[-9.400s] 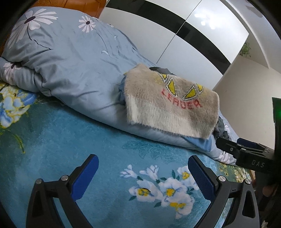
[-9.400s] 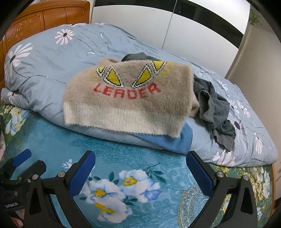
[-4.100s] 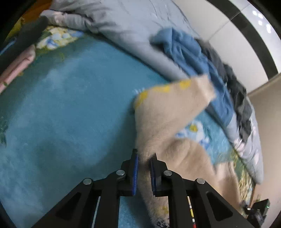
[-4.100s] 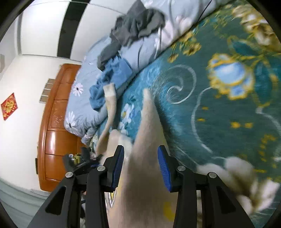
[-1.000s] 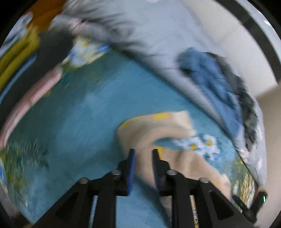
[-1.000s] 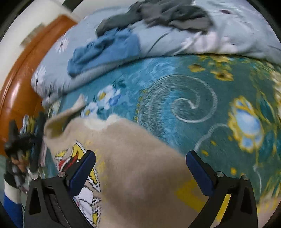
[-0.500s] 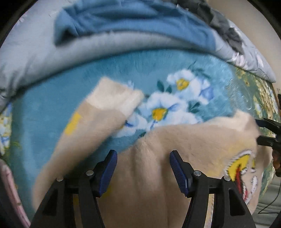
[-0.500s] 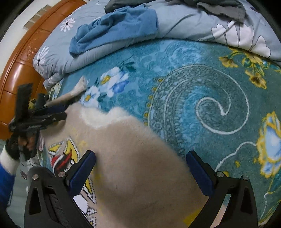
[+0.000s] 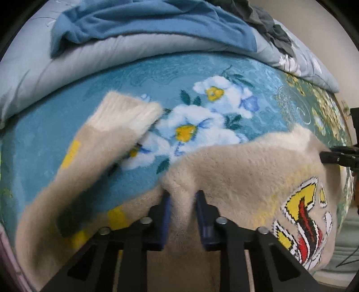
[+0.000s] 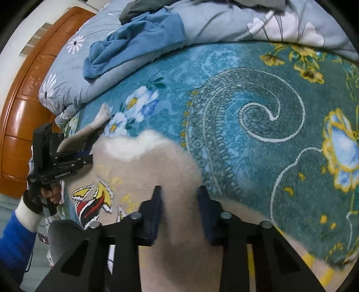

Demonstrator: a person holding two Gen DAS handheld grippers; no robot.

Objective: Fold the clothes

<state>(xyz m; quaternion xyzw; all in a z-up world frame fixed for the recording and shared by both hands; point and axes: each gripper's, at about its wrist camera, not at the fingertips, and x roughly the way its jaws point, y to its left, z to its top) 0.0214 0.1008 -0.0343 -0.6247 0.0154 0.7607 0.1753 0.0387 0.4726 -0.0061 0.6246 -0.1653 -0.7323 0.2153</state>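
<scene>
A fuzzy beige sweater with a yellow-and-red motif lies front up on the teal floral bedspread. One sleeve with a cream cuff stretches away to the left. My left gripper is closing, its blue pads pinching a raised ridge of the sweater's shoulder edge. In the right wrist view the sweater fills the lower left. My right gripper is closing too, with the sweater's other shoulder between its pads. The left gripper shows at the far shoulder, and the right gripper at the right edge.
A rumpled grey floral quilt runs along the far side, with a blue garment and a dark grey garment piled on it. A wooden headboard stands at the left. A gloved hand with a blue sleeve holds the left gripper.
Both grippers went from wide open over the sweater to nearly closed on its shoulders. A second ago the left gripper swung over from the sleeve side.
</scene>
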